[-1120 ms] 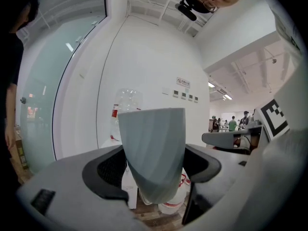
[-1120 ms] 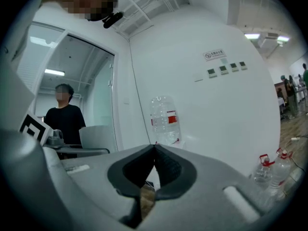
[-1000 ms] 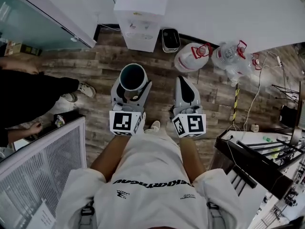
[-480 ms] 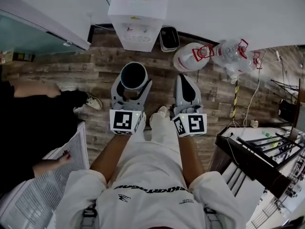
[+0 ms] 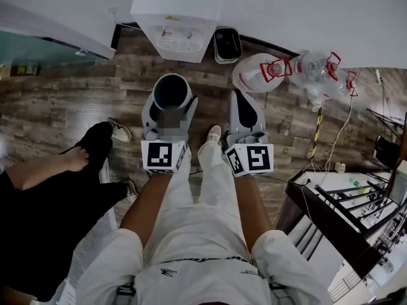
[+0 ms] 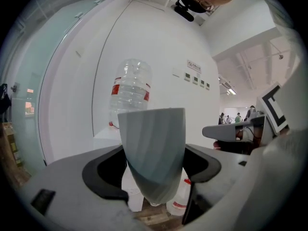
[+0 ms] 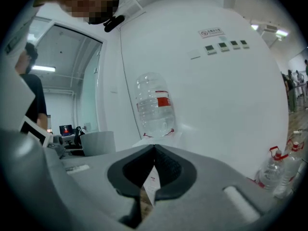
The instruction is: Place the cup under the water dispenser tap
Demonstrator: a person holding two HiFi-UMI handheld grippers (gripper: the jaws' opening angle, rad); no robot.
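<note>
Cup stands upright, mouth up, clamped between the wide-set jaws of the left gripper. The water dispenser is straight ahead of it against the wall, with a stretch of floor between them. The right gripper, jaws pressed together on nothing, sits alongside and off to the dispenser's right, so the left hand is the one lined up. The next move looks like a carry forward, cup kept upright, in under the tap.
</note>
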